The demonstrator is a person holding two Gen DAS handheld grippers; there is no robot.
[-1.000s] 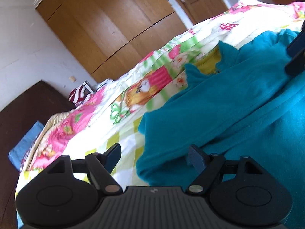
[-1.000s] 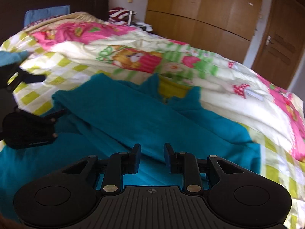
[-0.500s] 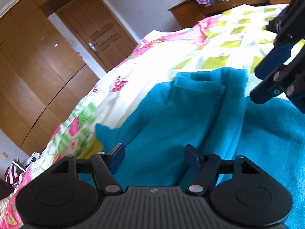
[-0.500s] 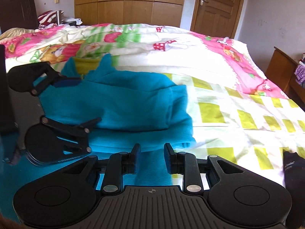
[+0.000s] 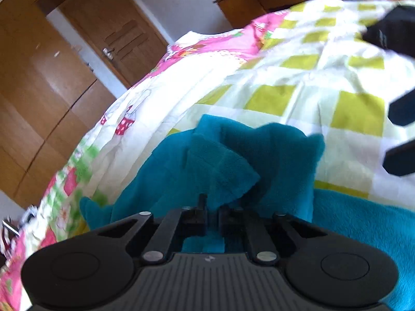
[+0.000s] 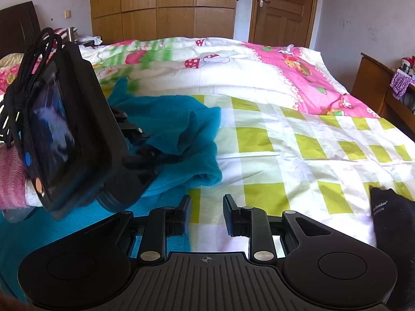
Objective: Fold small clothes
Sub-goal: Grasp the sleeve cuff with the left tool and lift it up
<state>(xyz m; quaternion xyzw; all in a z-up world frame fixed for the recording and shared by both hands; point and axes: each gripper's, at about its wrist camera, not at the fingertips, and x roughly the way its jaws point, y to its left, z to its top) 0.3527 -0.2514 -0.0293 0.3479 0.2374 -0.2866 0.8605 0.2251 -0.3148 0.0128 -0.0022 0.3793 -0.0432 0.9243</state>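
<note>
A teal fleece garment (image 5: 233,160) lies rumpled on the patterned quilt (image 5: 272,98). My left gripper (image 5: 212,208) is shut on a raised fold of it, and the teal cloth bunches just ahead of the fingers. In the right wrist view the same garment (image 6: 179,121) is at the left, with the left gripper (image 6: 151,145) pinching it. My right gripper (image 6: 206,213) is open and holds nothing. It hovers low over the quilt (image 6: 285,140), just right of the garment's edge. Its dark fingers (image 5: 400,108) show at the right edge of the left wrist view.
A black sock (image 6: 391,220) lies on the quilt at the near right, and shows as a black sock (image 5: 389,33) at the upper right. A wooden wardrobe (image 6: 160,7) and door (image 6: 280,5) stand beyond the bed, with a wooden dresser (image 6: 376,85) at the right. A pink sleeve (image 6: 10,178) is behind the left gripper.
My left gripper has gone from open to shut on a fold of the teal garment. The right gripper has moved right, off the garment and over the bare quilt, still open.
</note>
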